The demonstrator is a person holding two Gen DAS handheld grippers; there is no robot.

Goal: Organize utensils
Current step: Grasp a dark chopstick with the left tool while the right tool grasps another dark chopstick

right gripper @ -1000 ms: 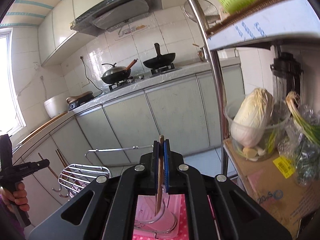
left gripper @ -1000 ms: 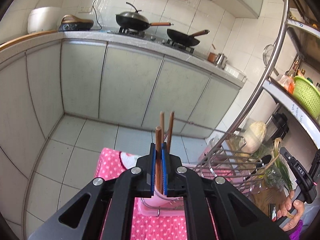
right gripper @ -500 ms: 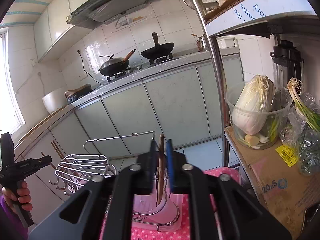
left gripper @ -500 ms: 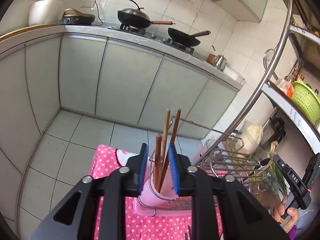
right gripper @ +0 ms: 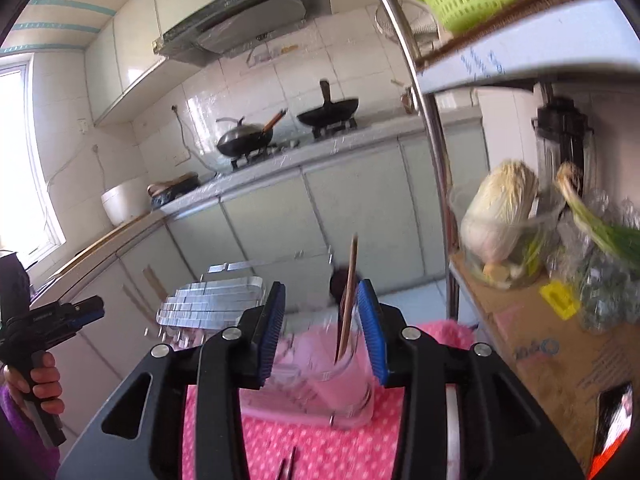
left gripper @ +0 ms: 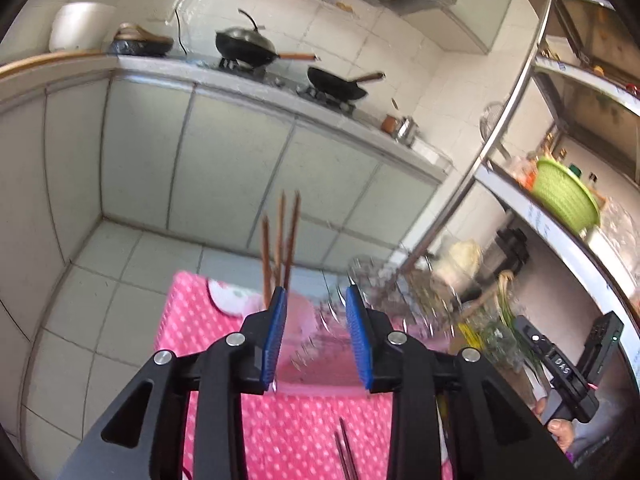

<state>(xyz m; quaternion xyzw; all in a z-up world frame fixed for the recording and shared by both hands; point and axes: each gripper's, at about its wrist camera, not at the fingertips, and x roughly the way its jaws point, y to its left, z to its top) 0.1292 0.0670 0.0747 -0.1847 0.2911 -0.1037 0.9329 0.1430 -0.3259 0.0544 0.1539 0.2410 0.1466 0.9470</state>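
Brown wooden chopsticks (left gripper: 280, 236) stand upright in the pink holder (right gripper: 344, 376) at the far side of the pink dotted cloth (left gripper: 304, 432), with the wire dish rack (right gripper: 212, 300) just beside the holder. In the right wrist view one chopstick (right gripper: 349, 300) leans in the cup between the blue pads, touching neither. Both claws have just been opening: the left gripper (left gripper: 318, 334) stands apart with nothing between its pads, the three sticks just left of them, and the right gripper (right gripper: 324, 332) is likewise apart.

The drop looks done, so the step in hand is probably clearing away and fetching the next piece. More thin utensils (left gripper: 346, 456), too blurred to name, lie on the near cloth. To do it well, draw each claw straight back before swinging, so a pad does not clip a stick and tip the holder. Then come down with the jaws across the utensil's width.
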